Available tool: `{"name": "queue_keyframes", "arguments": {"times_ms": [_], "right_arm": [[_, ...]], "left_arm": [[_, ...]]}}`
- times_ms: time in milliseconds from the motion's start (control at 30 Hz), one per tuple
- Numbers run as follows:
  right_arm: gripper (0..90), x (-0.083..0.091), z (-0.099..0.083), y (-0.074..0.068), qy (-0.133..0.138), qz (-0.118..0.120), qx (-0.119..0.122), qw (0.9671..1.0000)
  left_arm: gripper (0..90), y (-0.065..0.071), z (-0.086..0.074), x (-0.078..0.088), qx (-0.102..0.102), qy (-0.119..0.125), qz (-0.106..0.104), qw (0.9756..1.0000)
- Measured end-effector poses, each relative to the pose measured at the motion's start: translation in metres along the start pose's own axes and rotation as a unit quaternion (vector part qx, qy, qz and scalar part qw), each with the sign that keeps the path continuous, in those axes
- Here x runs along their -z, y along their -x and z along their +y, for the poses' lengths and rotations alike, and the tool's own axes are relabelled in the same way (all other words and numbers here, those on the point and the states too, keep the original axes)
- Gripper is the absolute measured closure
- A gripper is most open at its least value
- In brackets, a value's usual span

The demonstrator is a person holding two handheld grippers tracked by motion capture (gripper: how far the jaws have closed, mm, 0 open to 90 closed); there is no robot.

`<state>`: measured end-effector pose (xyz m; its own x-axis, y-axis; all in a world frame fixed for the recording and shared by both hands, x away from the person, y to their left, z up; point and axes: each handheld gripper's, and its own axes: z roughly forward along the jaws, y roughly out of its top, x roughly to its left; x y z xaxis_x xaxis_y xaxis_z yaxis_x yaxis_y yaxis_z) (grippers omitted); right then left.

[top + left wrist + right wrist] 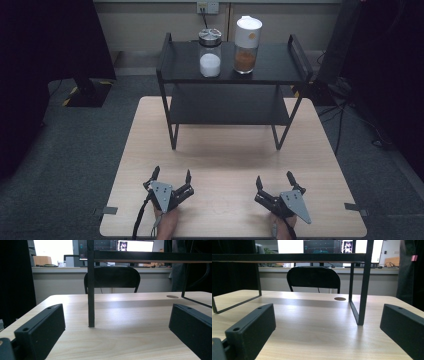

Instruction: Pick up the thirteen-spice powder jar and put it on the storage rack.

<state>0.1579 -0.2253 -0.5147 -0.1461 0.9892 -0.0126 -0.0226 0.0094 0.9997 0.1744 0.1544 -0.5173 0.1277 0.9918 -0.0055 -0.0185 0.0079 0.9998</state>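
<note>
Over on the left, the left gripper (172, 175) sat low on the near edge of the wooden table (225, 150), jaws spread wide with nothing between them. Its own camera confirmed it: two black jaws far apart, bare tabletop (120, 340) in the gap, and the rack's front left leg (91, 290) standing straight ahead.

Moving to the middle, the black two-tier rack (232, 75) stood at the far half of the table, well apart from both grippers. On its top shelf were two jars close together: a glass jar with a metal lid (210, 52), holding white powder, and to its right a taller jar with a white cap (247, 45), holding orange-brown powder. The lower shelf (230, 105) looked bare.

Across to the right, the right gripper (274, 179) mirrored its partner, resting near the table's front edge, jaws gaping, gripping nothing. Its camera looked under the rack, past the front right leg (363, 290), to a black chair (313, 277) and lit monitors (324, 246) beyond the table.
</note>
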Motion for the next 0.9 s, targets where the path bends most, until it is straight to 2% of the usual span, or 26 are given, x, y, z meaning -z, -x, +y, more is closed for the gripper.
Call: {"name": "queue_keyframes", "arguments": {"times_ms": [300,900], "right_arm": [[0.0,0.0005,-0.0001,-0.0033,0.0,-0.009,0.0,1.0],[0.0,0.001,-0.0001,-0.0022,0.0,-0.006,0.0,1.0]], "left_arm": [[0.0,-0.0001,0.0,0.0,0.0,0.0,0.0,1.0],[0.0,-0.0001,0.0,0.0001,0.0,0.0,0.0,1.0]]}}
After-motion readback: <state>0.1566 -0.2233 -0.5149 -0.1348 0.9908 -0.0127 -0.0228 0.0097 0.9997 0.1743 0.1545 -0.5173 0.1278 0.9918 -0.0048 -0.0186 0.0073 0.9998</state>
